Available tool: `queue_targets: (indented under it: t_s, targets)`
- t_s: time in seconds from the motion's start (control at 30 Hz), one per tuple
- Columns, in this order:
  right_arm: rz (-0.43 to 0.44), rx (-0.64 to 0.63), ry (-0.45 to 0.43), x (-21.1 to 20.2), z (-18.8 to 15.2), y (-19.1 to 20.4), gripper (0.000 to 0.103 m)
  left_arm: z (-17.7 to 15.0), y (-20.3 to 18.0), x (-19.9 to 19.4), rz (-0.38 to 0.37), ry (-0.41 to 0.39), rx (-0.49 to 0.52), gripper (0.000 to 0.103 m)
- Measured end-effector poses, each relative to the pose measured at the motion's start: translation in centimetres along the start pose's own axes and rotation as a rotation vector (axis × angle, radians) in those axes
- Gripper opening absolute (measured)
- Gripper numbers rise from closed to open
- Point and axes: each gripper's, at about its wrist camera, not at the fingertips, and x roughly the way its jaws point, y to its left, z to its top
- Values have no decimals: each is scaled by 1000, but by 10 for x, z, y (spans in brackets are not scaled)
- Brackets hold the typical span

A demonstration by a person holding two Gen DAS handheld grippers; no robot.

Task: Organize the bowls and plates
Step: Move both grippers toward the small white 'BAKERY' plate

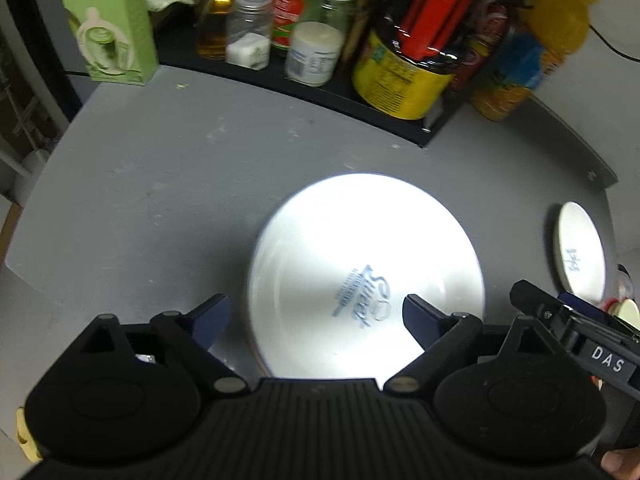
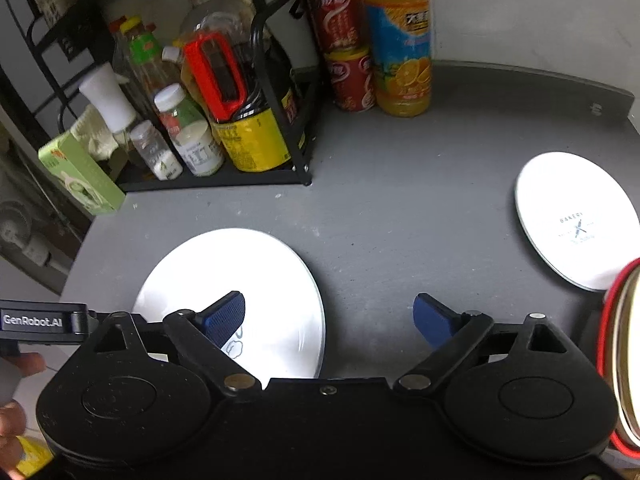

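Left wrist view: our left gripper [image 1: 316, 312] stands spread wide, nothing between its blue pads, hanging above the large white plate [image 1: 366, 276] that lies flat on the grey table [image 1: 160, 184] at the centre of the frame. A small white plate [image 1: 582, 254] sits at three o'clock, well apart from it; the black rack [image 1: 304, 88] of bottles and jars fills twelve o'clock, a green carton [image 1: 110, 20] at ten. Right wrist view: our right gripper [image 2: 330, 320] is likewise spread and empty, its left pad over the large plate's right half, its right pad over bare table. The small plate [image 2: 576, 220] lies at three o'clock, and a red-rimmed dish [image 2: 624, 360] shows at the four o'clock edge (too cropped to tell whether bowl or plate). We judge the large plate set down and released, with the small plate the likely next piece. To do that well, we would bring the right gripper low from the plate's near edge, straddle the rim with one pad under it and one above, close firmly, and carry it level to stack centred on the large plate.
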Motion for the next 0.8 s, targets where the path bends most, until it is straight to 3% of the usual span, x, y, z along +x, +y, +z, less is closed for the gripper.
queue_targets:
  t_s: [0.2,0.63,0.8]
  targets:
    - [-9,15,8,-14,-3,-13,92,-1,-17,-4,-42,-17,22,103]
    - [-72,67,-73,-53,17,-71,92,11,-72,-3,-104,-49,74,103]
    - [-40,83,-68,-62,25,-99,92,14,-103,1,-111,-33,82,103]
